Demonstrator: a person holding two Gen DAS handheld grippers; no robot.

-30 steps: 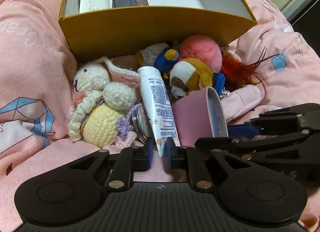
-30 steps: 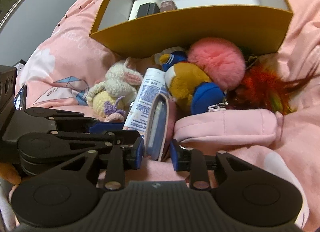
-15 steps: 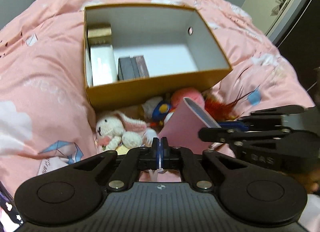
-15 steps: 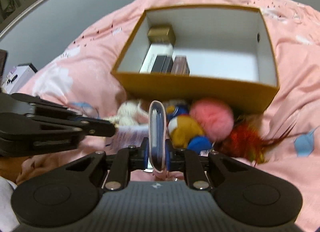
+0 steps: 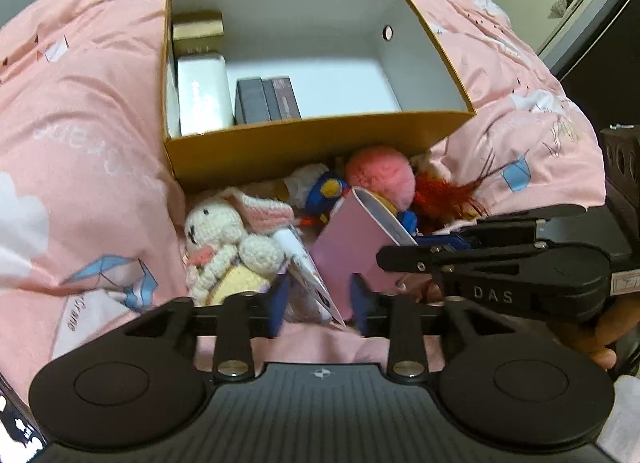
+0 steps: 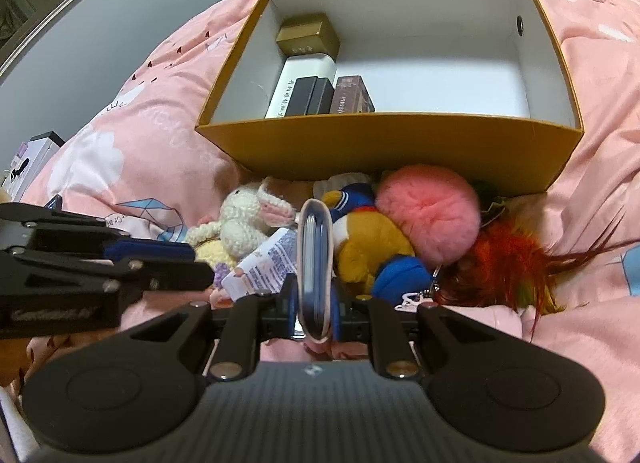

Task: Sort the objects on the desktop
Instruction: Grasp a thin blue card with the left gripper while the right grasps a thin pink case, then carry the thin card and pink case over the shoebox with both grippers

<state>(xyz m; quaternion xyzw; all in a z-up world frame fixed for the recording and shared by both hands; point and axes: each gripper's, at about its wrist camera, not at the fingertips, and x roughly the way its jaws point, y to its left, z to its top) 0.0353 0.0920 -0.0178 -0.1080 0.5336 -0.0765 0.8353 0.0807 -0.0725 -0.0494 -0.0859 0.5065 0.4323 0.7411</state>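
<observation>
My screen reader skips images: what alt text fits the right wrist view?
The right claw grips a pink case edge-on above a toy pile: crocheted bunny, pink pompom. Beyond sits a yellow box on pink bedding.

My bed cover (image 5: 100,135) is pink with white clouds. The box (image 5: 312,143) is yellow outside, white inside. The bunny (image 5: 224,231) is cream.

Matte black tongs (image 5: 318,309), blue pads (image 5: 278,303), silver screws.
</observation>
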